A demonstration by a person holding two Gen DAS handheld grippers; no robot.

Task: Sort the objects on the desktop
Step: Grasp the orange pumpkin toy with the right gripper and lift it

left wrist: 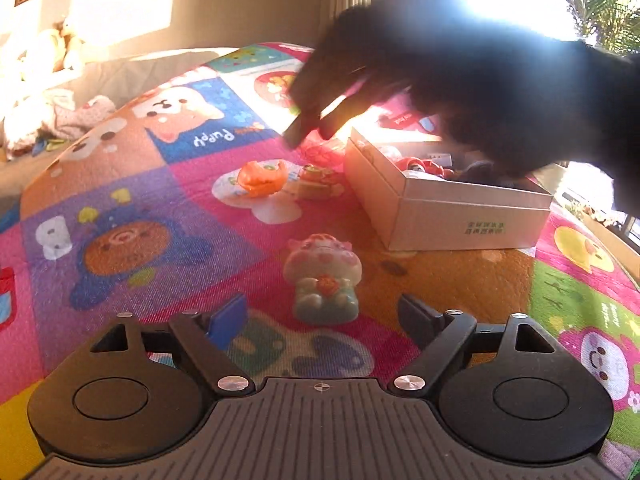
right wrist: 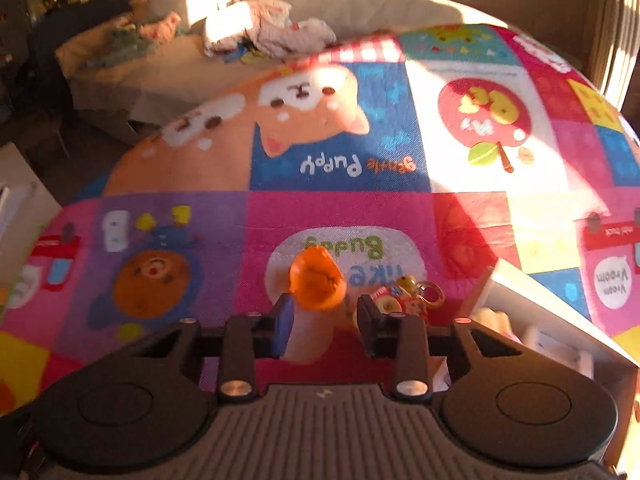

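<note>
In the left wrist view my left gripper (left wrist: 322,316) is open and empty, low over the colourful mat, with a pale green and pink cat figurine (left wrist: 322,278) just ahead between its fingers. Farther off lie an orange toy (left wrist: 262,178) and a small red and gold charm (left wrist: 316,180). A white box (left wrist: 444,200) holds several small toys. My right gripper (left wrist: 310,130) hangs dark and blurred above the box's left end. In the right wrist view my right gripper (right wrist: 324,320) is open, above the orange toy (right wrist: 318,284); the charm (right wrist: 408,296) lies just right of it.
The box's corner (right wrist: 532,320) shows at the right in the right wrist view. The patchwork mat (left wrist: 160,200) covers the table. A beige sofa with crumpled cloths (right wrist: 272,32) and soft toys stands beyond the table's far edge. Strong sunlight glares from the window.
</note>
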